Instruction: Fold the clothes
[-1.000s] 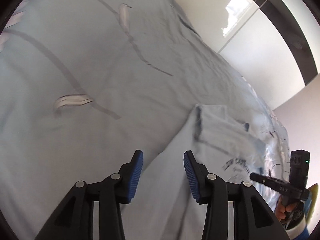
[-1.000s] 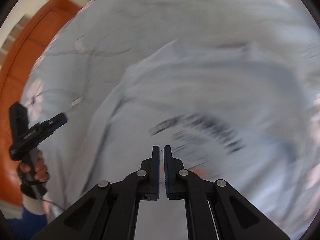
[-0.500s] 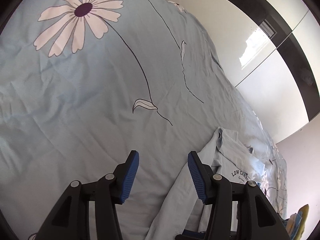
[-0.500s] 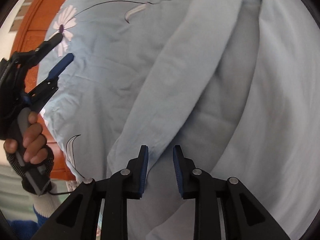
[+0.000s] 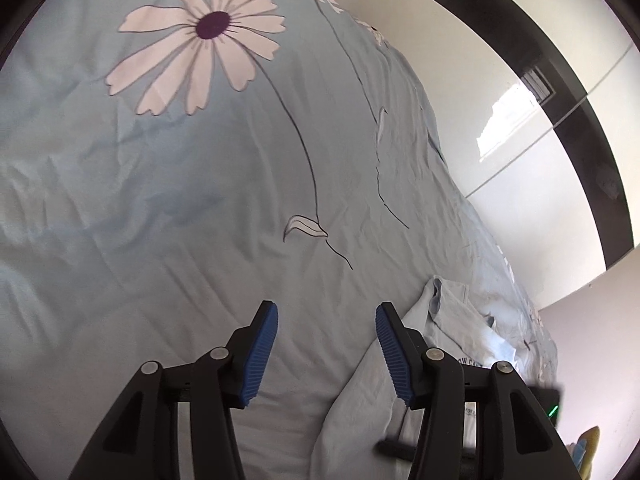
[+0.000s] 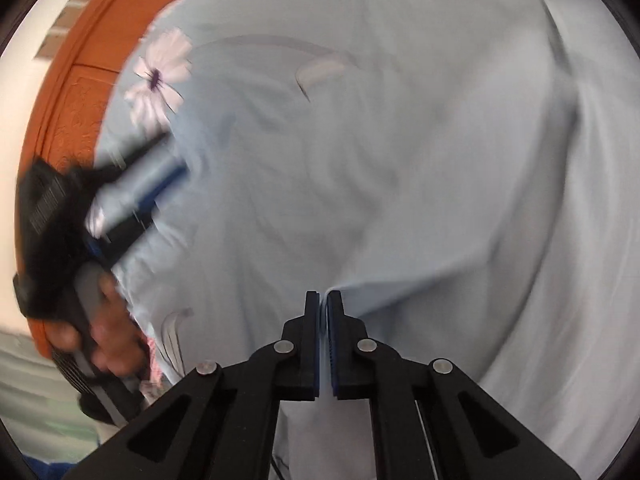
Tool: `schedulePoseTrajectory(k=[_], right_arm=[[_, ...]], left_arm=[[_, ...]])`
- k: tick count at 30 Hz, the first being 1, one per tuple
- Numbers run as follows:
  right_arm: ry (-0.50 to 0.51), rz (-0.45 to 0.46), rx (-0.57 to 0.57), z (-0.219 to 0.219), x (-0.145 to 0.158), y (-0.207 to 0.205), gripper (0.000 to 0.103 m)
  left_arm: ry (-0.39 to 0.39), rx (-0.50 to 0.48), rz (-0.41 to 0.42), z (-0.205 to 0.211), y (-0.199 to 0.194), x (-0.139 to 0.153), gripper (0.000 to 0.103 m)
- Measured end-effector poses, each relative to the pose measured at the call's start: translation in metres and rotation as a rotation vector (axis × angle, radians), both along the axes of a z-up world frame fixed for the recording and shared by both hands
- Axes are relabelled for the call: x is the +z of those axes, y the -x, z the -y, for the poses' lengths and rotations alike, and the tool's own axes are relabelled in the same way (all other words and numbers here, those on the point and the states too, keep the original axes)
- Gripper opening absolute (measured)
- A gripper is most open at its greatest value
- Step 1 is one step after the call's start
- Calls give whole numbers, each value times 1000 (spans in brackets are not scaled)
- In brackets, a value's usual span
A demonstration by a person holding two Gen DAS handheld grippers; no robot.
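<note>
A pale blue shirt (image 5: 448, 332) with dark print lies crumpled on the bed at the lower right of the left wrist view. My left gripper (image 5: 326, 320) is open and empty over bare bedsheet, just left of the shirt's edge. In the right wrist view the same shirt (image 6: 460, 184) fills most of the frame. My right gripper (image 6: 323, 300) is shut on a corner of the shirt cloth, which peaks at its tips. The left gripper (image 6: 132, 184) shows blurred at the left there, held by a hand.
The bed has a light blue sheet (image 5: 180, 200) with white daisy prints. An orange wooden headboard (image 6: 80, 80) runs along the left. A white glossy wardrobe (image 5: 520, 100) stands beyond the bed. Yellow and blue cloth (image 5: 588, 444) lies at the far right edge.
My right gripper closed from slightly open onto the shirt's edge. My left gripper swung away from the shirt toward the daisy print and stayed open.
</note>
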State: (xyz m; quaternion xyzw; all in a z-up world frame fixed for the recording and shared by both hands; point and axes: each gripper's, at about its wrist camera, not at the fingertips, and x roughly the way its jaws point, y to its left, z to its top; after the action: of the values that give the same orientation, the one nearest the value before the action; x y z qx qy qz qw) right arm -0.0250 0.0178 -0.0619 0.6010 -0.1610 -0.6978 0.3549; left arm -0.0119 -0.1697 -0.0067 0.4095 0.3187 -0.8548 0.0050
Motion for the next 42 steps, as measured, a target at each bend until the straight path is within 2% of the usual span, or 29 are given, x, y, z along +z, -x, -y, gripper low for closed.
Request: schedulePoseTrajectory(k=[4,8,10,12,16,19,20,21,23,25,28,33,38,40,41,42], right_arm=[[-21,-183,72,9,79,61,3],[-64,-365,134,24,157,98,3],[-84,-379,166,33,170,101,3],[-115,-366,192,38,159,95,3],[-175,-261,199,38,101,72,4],[-161,-180,203,23,58,46,4],[-150,-152,193,14,45,37,12],[-134,-128,161,5,33,28,30],[-102,-78,96,-14,9,10,50],[-75,-8,56,-26,-17,-12,50],[-60,45,37,-30,-43,-41,51],[-23,64,-72,-22,-68,-54,54],[82,42,-136,-10,-68,-59,54],[106,37,-166,-9,-61,-61,36],[102,44,-177,-9,-58,-60,15],[97,50,-189,-10,-54,-58,8]], left_arm=[[-42,25,-4,12,-2,-6,55],[-94,33,8,17,-2,-16,55],[-108,28,18,16,3,-21,55],[-118,24,15,15,4,-23,55],[-138,27,16,17,4,-28,55],[-139,26,22,18,4,-30,55],[-137,27,24,19,3,-30,55],[-138,30,24,19,3,-30,55],[-141,35,23,19,3,-30,56],[-142,34,23,18,4,-31,56],[-141,19,33,11,7,-34,56],[-133,1,40,4,13,-35,56],[-123,-13,44,1,14,-34,57],[-122,-13,45,4,11,-33,57],[-123,-11,45,4,11,-33,57],[-125,-10,45,5,11,-33,57]])
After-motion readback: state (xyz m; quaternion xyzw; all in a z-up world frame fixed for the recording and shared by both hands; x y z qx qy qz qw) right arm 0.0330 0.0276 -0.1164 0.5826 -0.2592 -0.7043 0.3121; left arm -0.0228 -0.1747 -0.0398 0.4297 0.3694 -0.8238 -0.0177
